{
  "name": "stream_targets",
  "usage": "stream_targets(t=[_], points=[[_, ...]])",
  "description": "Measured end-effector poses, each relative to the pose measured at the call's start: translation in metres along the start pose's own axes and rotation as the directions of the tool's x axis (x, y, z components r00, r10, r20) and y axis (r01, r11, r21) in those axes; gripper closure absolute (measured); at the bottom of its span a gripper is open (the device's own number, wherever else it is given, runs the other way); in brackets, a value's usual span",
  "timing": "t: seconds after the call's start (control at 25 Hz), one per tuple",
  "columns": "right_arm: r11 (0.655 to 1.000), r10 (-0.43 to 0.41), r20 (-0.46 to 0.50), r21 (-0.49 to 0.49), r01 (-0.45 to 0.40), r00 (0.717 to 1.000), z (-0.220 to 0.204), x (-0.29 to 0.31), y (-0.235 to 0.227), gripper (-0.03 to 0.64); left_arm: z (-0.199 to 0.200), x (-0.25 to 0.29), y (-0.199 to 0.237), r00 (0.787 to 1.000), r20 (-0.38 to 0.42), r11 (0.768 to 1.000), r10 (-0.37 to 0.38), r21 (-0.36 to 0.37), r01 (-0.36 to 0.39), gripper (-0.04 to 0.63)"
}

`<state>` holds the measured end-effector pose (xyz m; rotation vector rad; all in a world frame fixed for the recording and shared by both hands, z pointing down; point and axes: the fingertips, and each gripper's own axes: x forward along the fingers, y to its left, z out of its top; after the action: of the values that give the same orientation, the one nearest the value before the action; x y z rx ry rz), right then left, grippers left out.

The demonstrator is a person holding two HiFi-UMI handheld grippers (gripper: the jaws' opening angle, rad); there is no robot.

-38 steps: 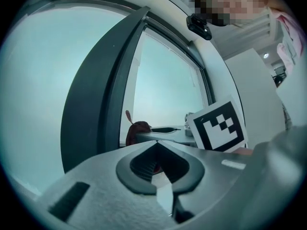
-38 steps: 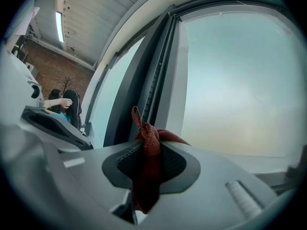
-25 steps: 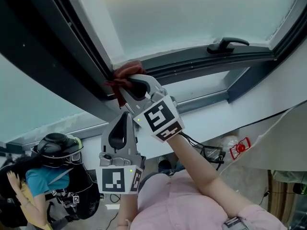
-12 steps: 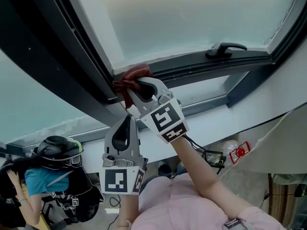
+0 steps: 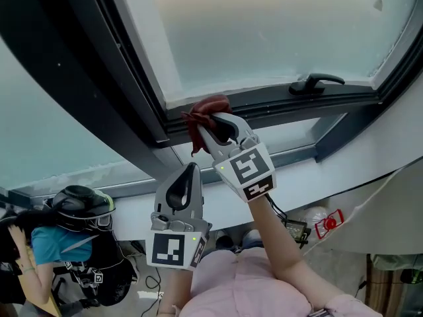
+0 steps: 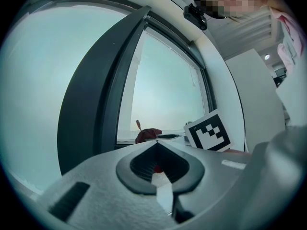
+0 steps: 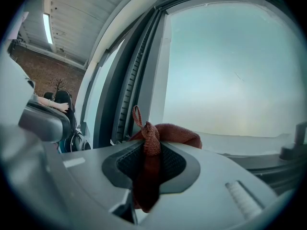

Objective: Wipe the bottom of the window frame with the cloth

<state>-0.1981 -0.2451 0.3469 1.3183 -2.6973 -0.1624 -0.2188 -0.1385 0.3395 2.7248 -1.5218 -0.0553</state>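
Observation:
A dark red cloth (image 5: 205, 112) is bunched in my right gripper (image 5: 217, 125), which is shut on it and presses it onto the bottom rail of the dark window frame (image 5: 277, 101), a little right of the frame's lower left corner. In the right gripper view the cloth (image 7: 158, 133) hangs down between the jaws, with the pane behind it. My left gripper (image 5: 186, 182) hangs below the sill, shut with nothing in it, apart from the frame. From the left gripper view the cloth (image 6: 147, 134) shows small and far ahead.
A black window handle (image 5: 316, 82) sits on the bottom rail to the right. A thick dark mullion (image 5: 79, 58) runs diagonally at the left. Below the sill a person in a teal top (image 5: 46, 249) sits, and cables with a red tag (image 5: 328, 222) lie at lower right.
My right gripper has slid the cloth to the right along the bottom rail, away from the corner. The left gripper has drifted right with it, still below the sill.

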Motion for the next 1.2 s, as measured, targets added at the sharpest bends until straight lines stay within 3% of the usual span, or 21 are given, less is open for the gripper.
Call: stream_targets(t=[0.16, 0.28, 0.48, 0.64, 0.8, 1.2], points=[[1.0, -0.01, -0.01, 0.009, 0.01, 1.0, -0.005, -0.006, -0.009, 0.535, 0.004, 0.007, -0.007, 0.999, 0.033, 1.0, -0.009, -0.011, 0.009, 0.601], [1.0, 0.002, 0.004, 0.03, -0.002, 1.0, -0.005, -0.008, -0.002, 0.535, 0.01, 0.007, -0.011, 0.998, 0.066, 1.0, -0.019, 0.02, 0.018, 0.601], [1.0, 0.008, -0.01, 0.028, -0.008, 1.0, -0.01, -0.014, -0.012, 0.535, 0.002, 0.017, -0.025, 0.999, 0.012, 0.999, -0.046, 0.021, 0.045, 0.601], [0.999, 0.033, -0.012, 0.005, -0.033, 0.999, -0.005, -0.01, -0.013, 0.535, 0.015, 0.021, -0.029, 0.997, 0.072, 0.999, -0.026, 0.028, 0.024, 0.601], [0.999, 0.038, -0.009, 0.009, -0.038, 0.999, -0.003, -0.013, -0.016, 0.535, 0.019, 0.021, -0.031, 0.997, 0.083, 1.0, 0.001, -0.01, 0.0, 0.601], [0.999, 0.029, -0.006, 0.025, -0.029, 1.0, -0.006, -0.023, -0.031, 0.535, 0.02, 0.031, -0.037, 0.997, 0.075, 1.0, 0.012, -0.013, -0.011, 0.601]])
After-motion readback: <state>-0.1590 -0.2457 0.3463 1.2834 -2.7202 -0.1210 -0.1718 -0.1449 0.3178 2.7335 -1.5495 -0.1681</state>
